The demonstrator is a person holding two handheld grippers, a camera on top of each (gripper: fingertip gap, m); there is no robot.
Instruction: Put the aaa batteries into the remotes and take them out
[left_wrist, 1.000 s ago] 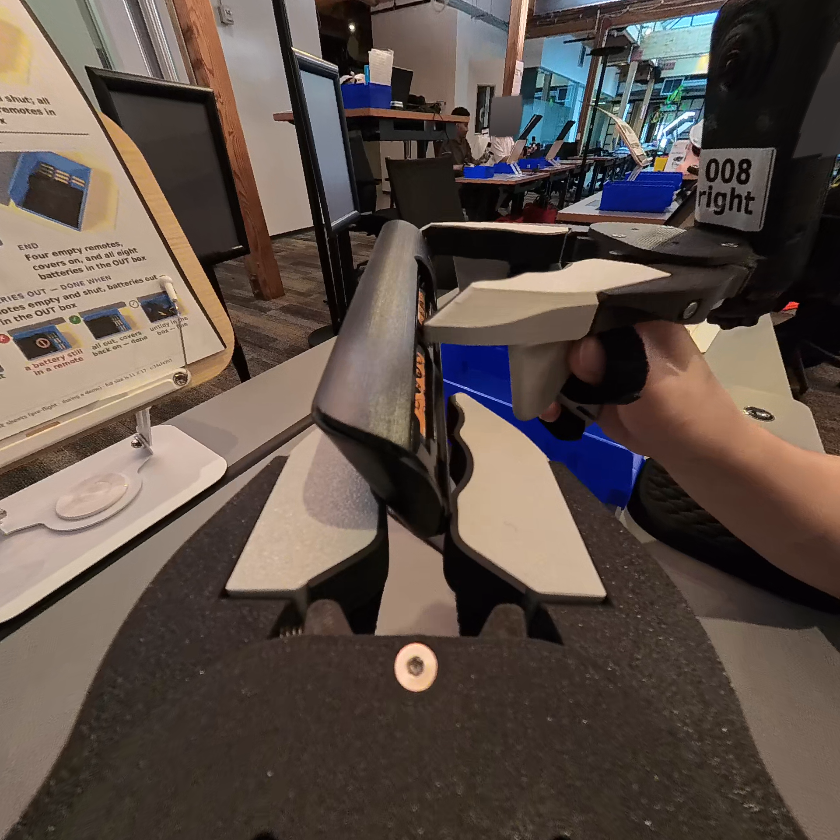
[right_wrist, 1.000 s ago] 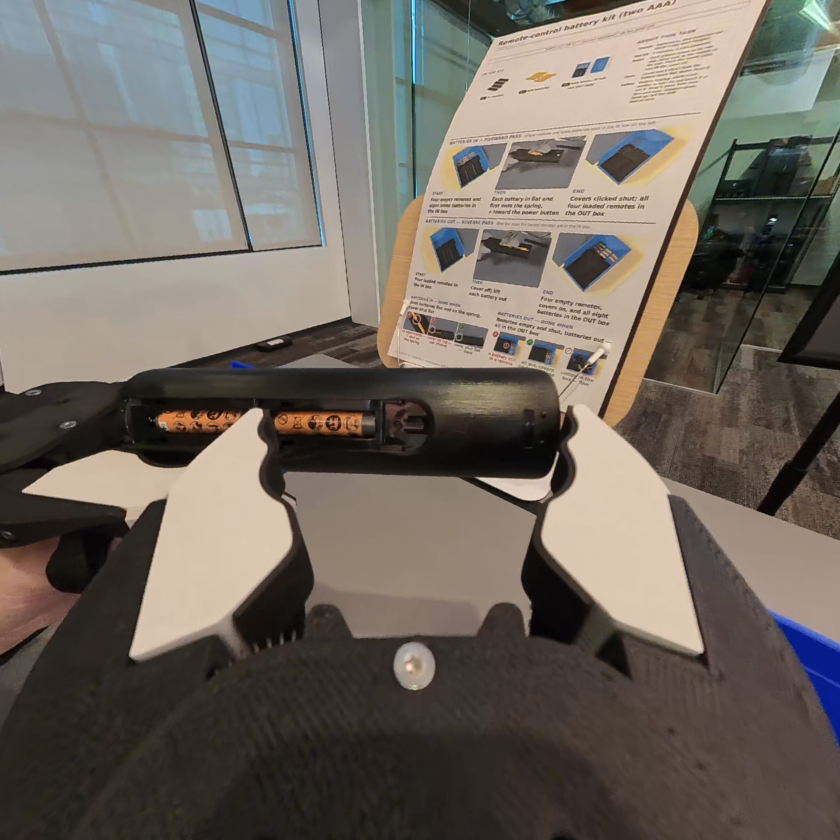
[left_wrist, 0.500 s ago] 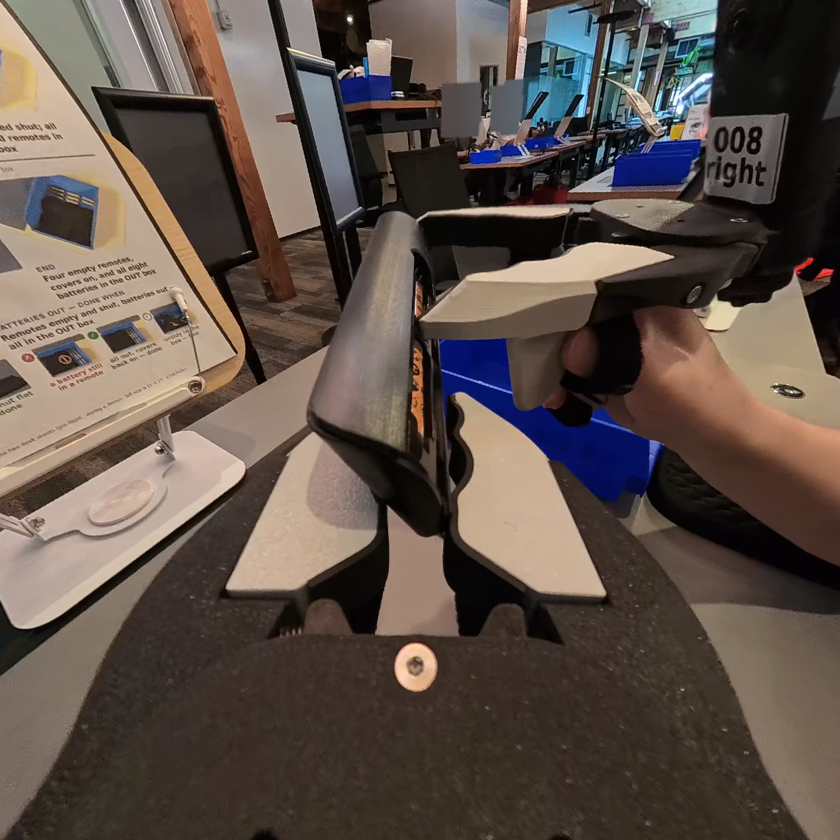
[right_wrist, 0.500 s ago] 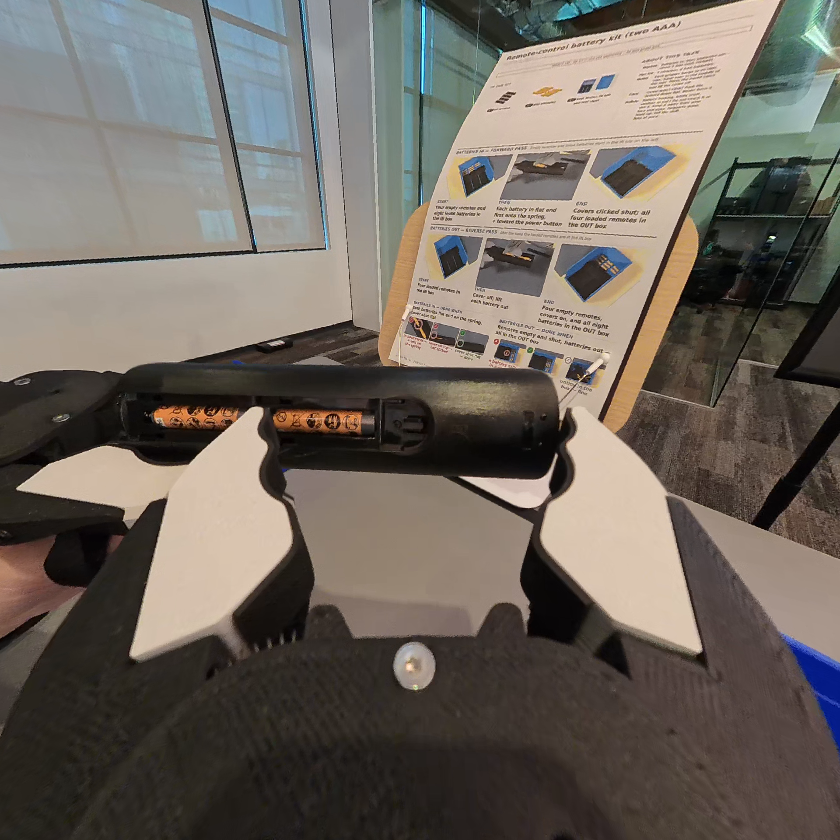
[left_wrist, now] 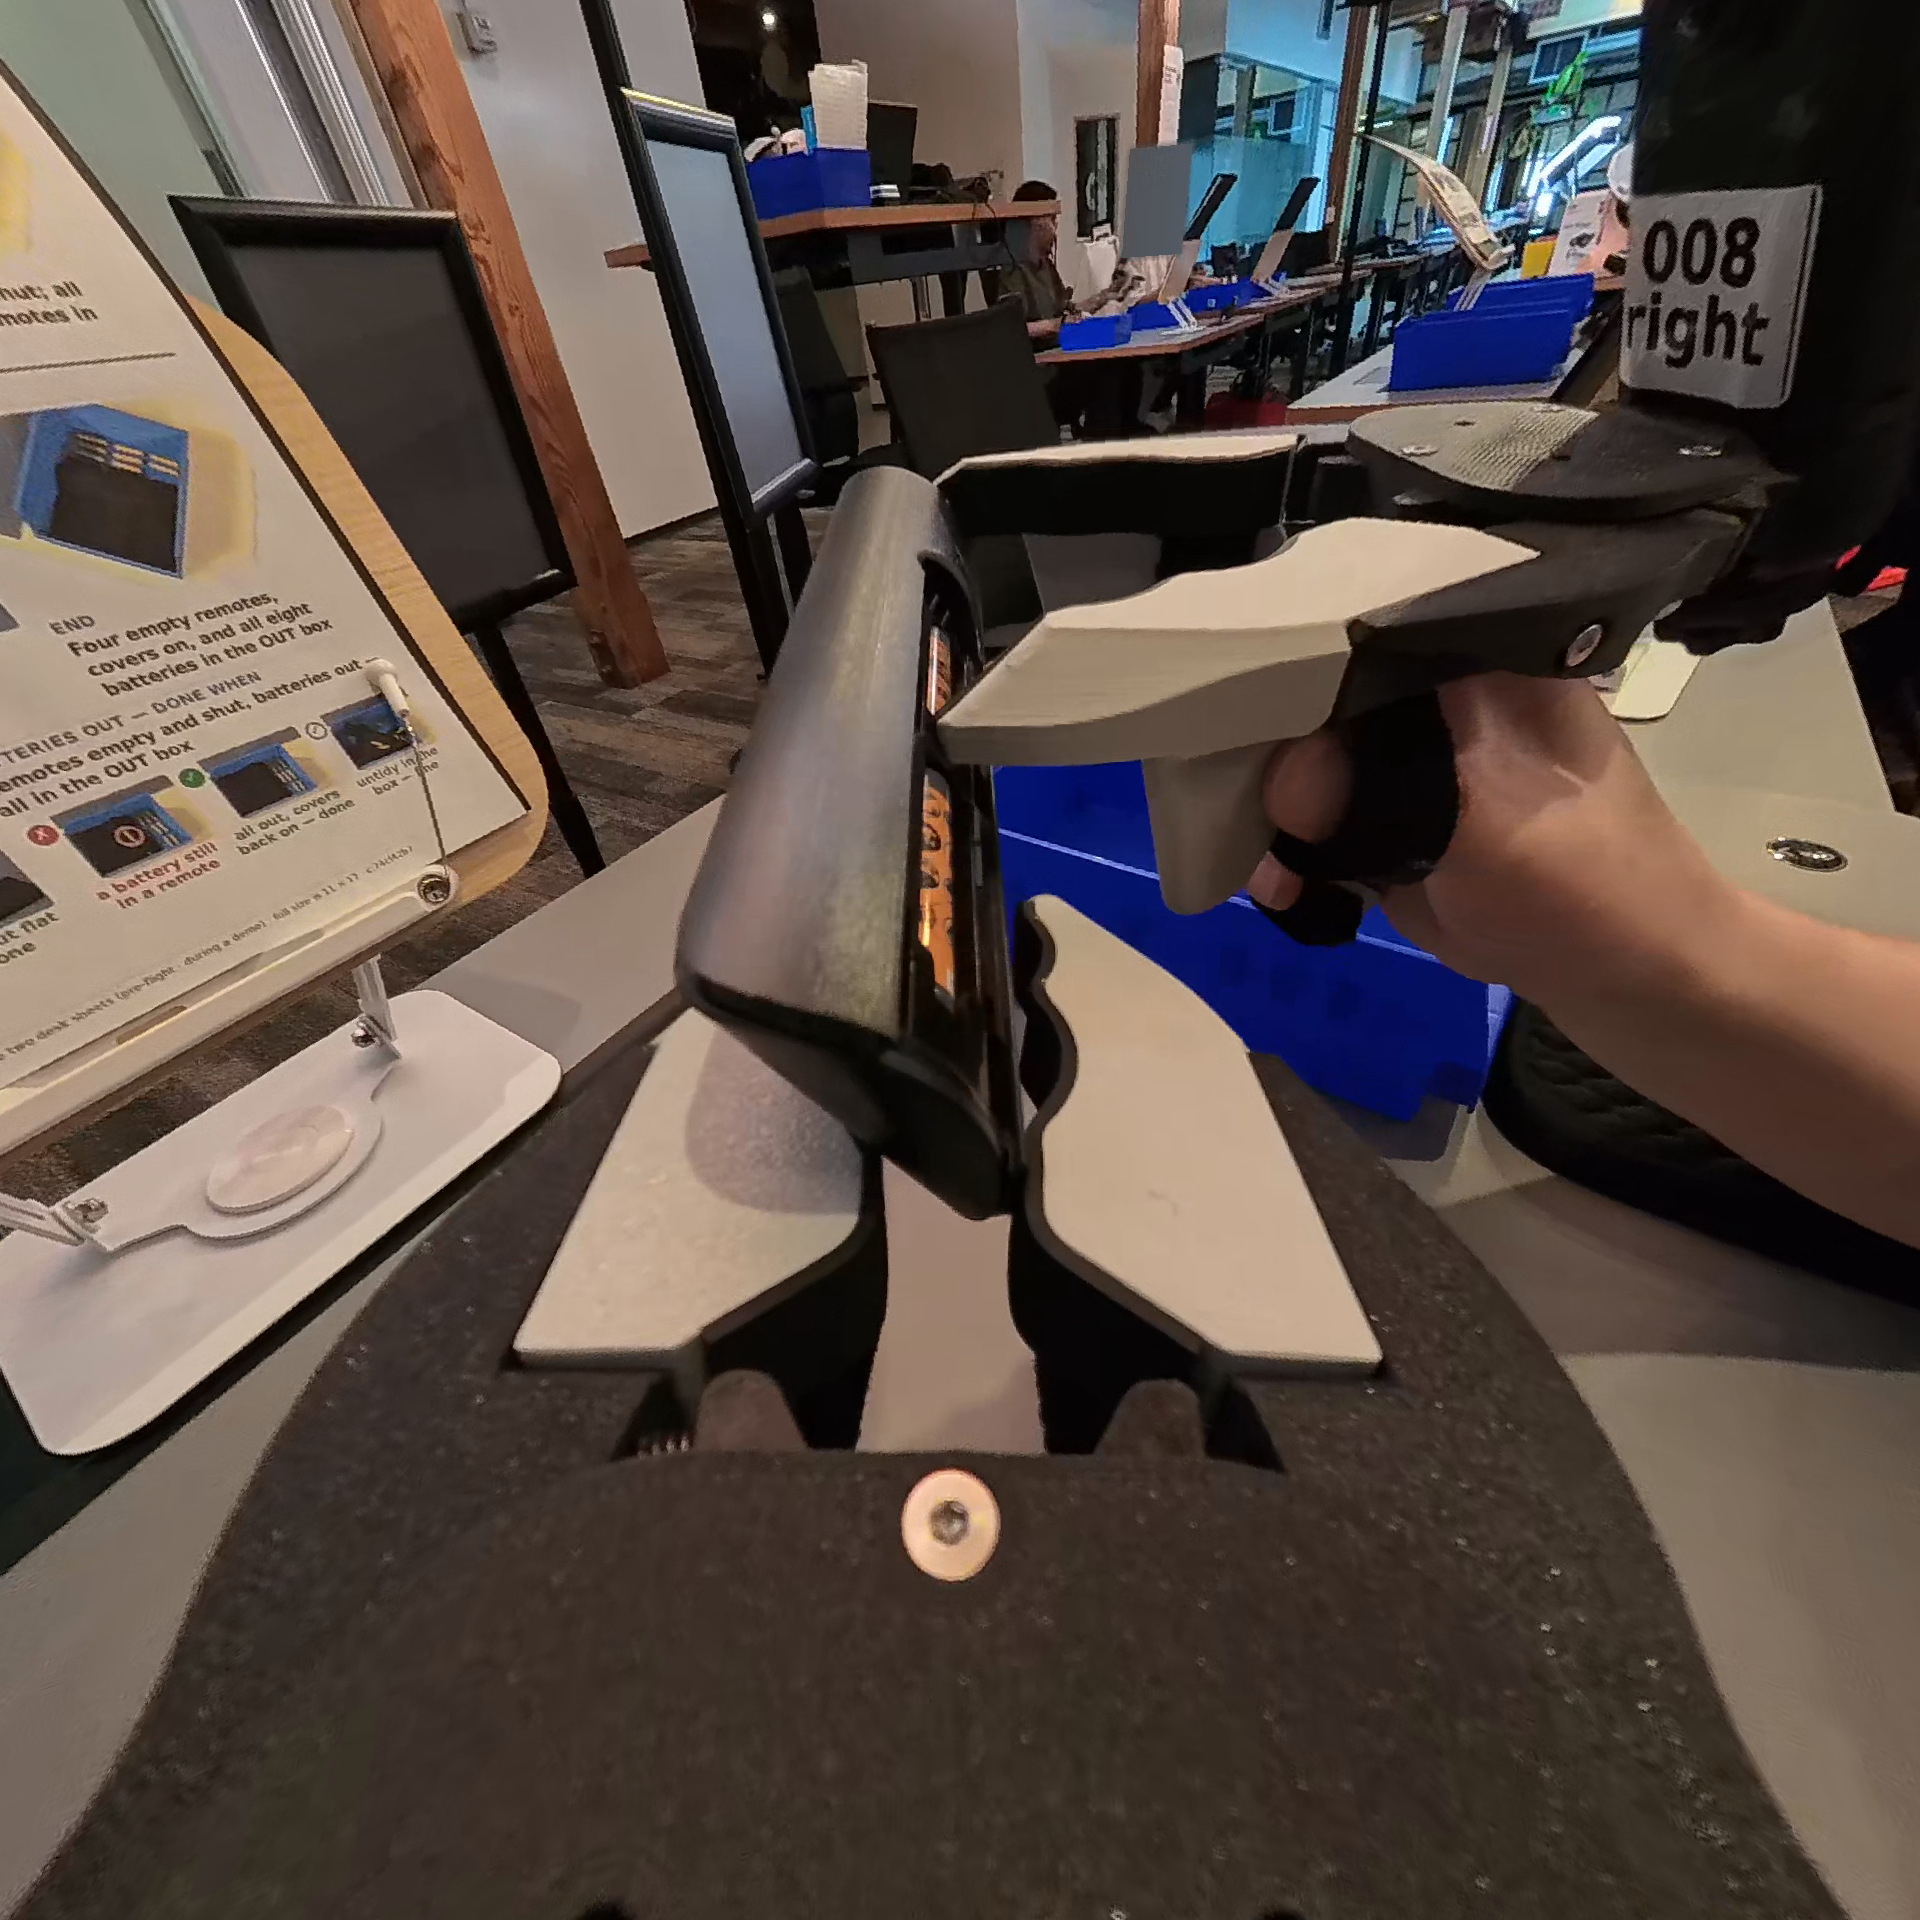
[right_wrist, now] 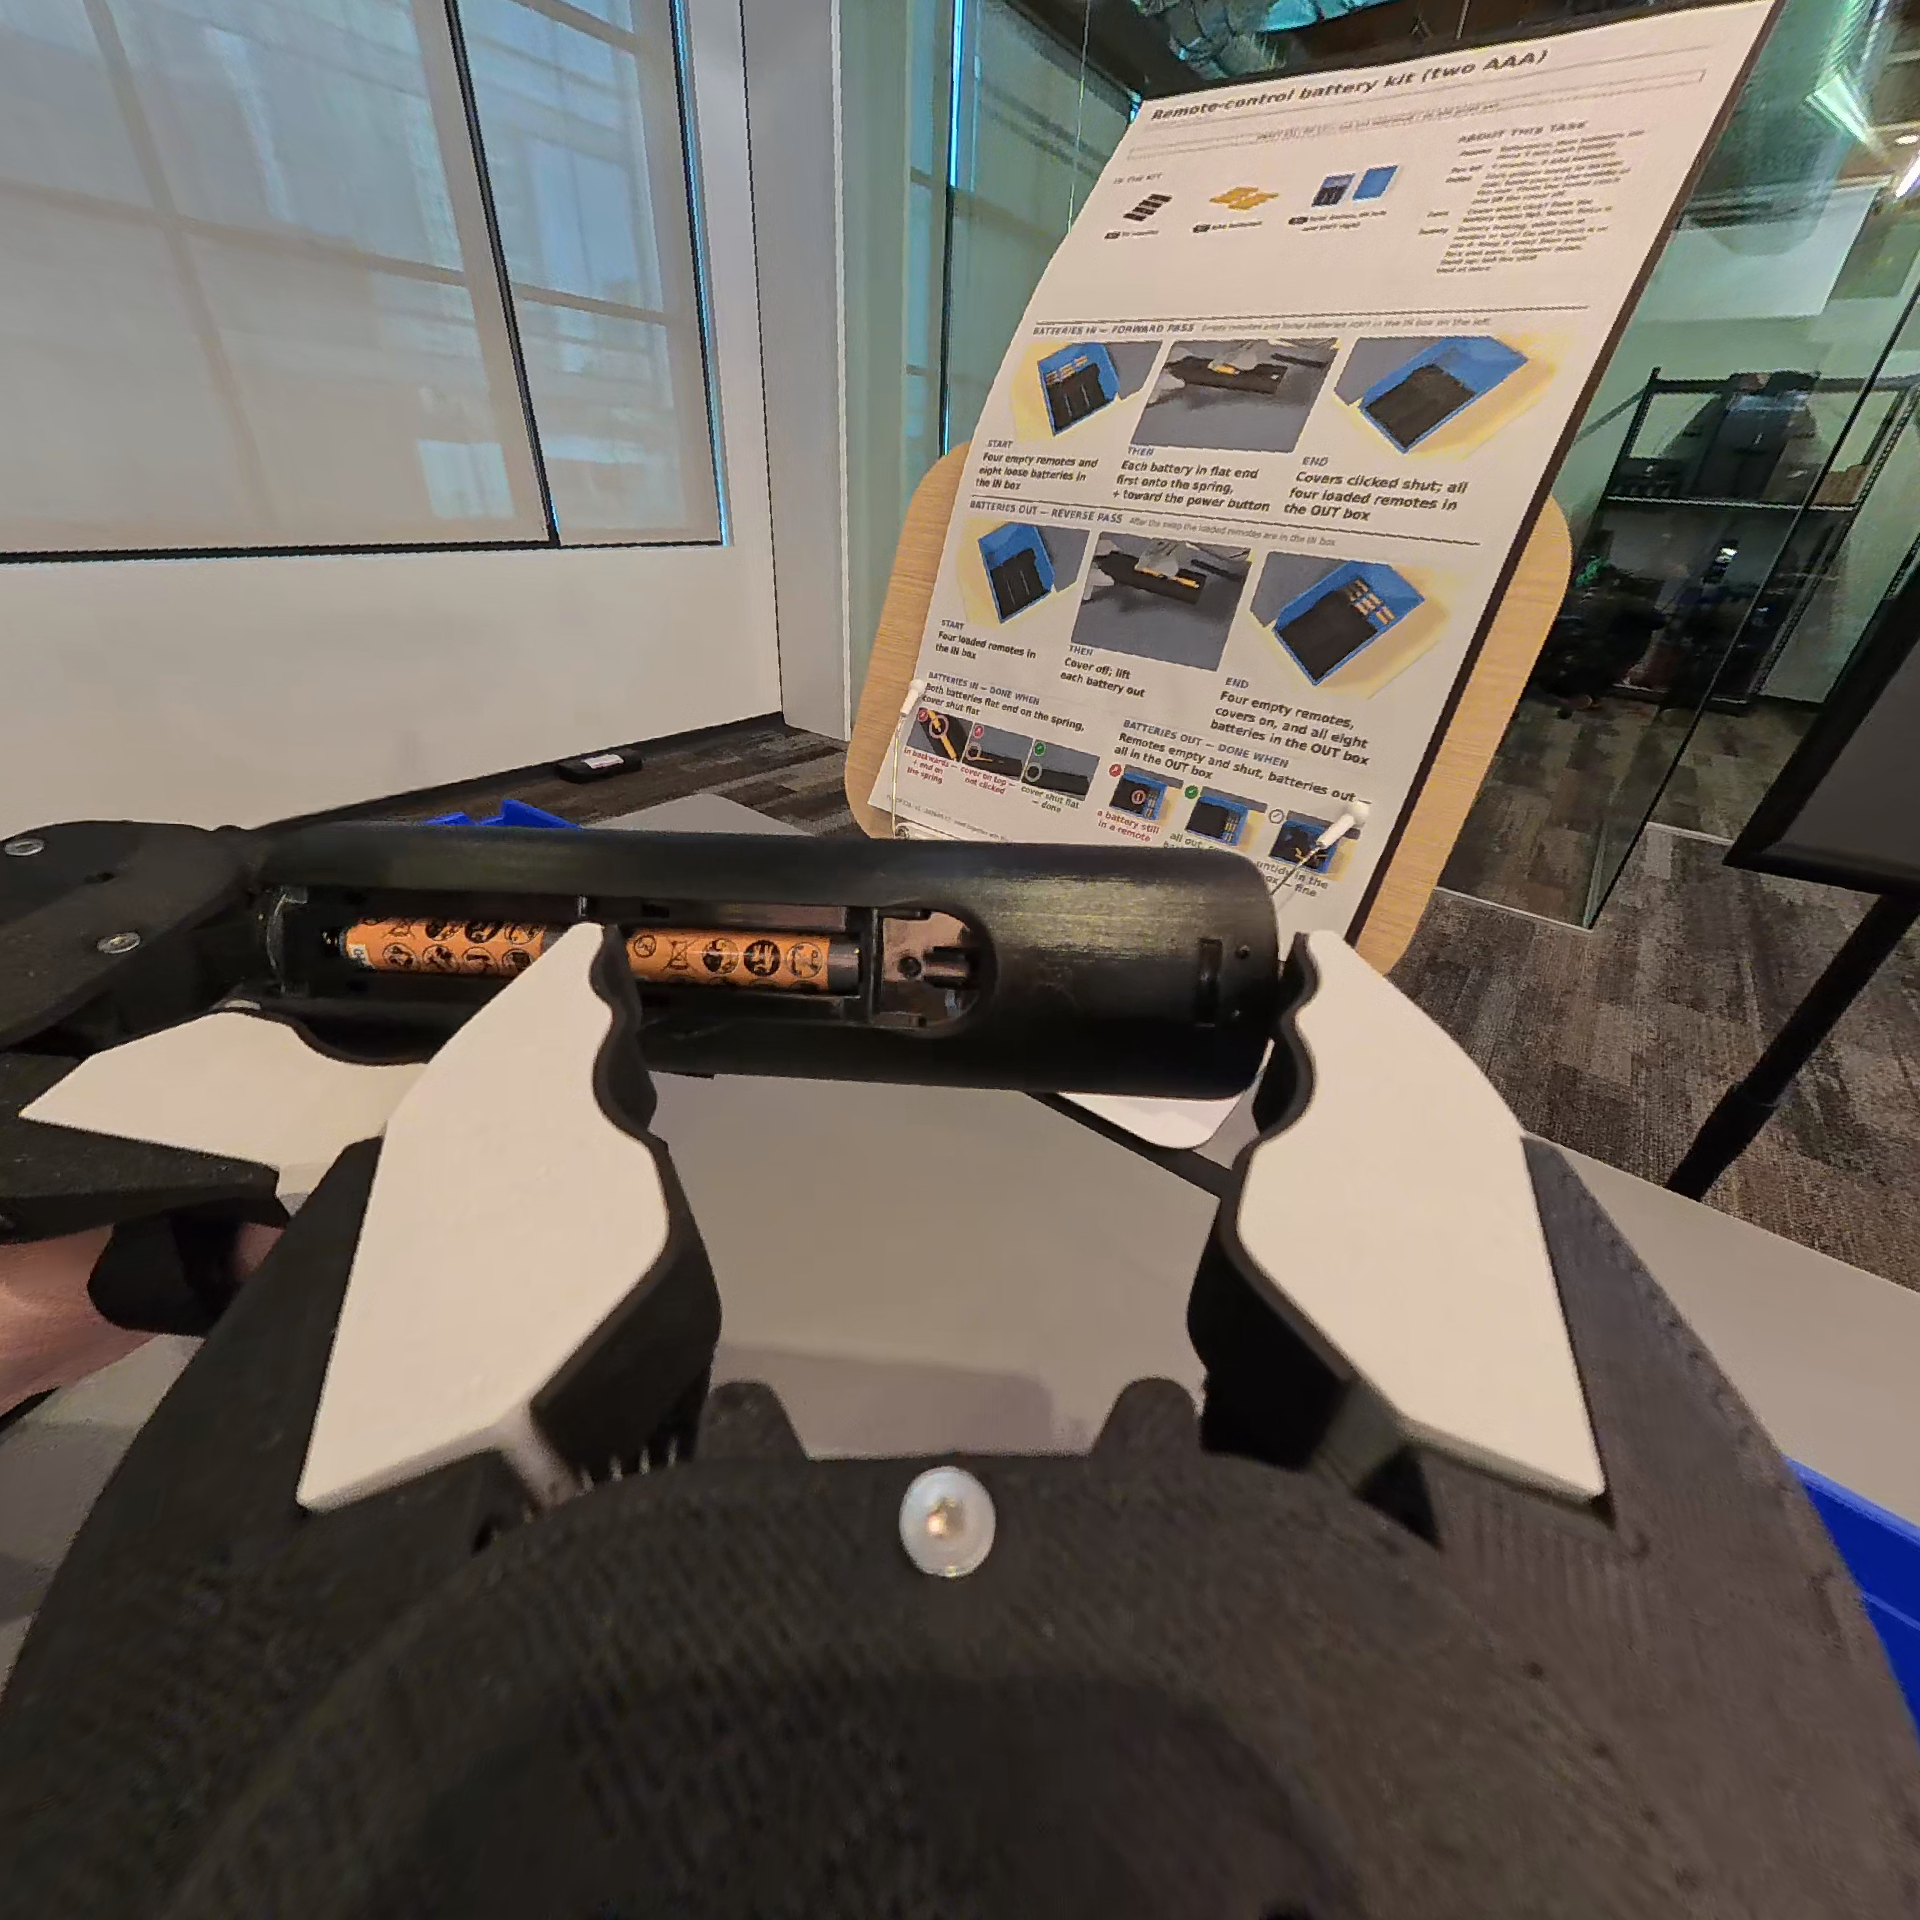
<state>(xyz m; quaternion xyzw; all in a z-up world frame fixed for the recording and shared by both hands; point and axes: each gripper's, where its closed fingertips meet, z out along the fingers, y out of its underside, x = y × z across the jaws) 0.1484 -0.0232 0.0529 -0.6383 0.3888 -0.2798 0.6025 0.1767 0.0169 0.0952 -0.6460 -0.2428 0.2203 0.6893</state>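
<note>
Remote [right_wrist: 758, 961] lying crosswise mid-frame, battery bay facing the right gripper [right_wrist: 945, 1029], two orange batteries [right_wrist: 727, 956] showing. Left gripper [left_wrist: 940, 1049] clamped on its near end; right one spread wide, nothing gripped, closest to those batteries.

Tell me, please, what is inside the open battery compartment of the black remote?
Two orange batteries lie end to end inside the remote. The right gripper finger hides where they meet, and the compartment's far left end is too shadowed to read.
</note>
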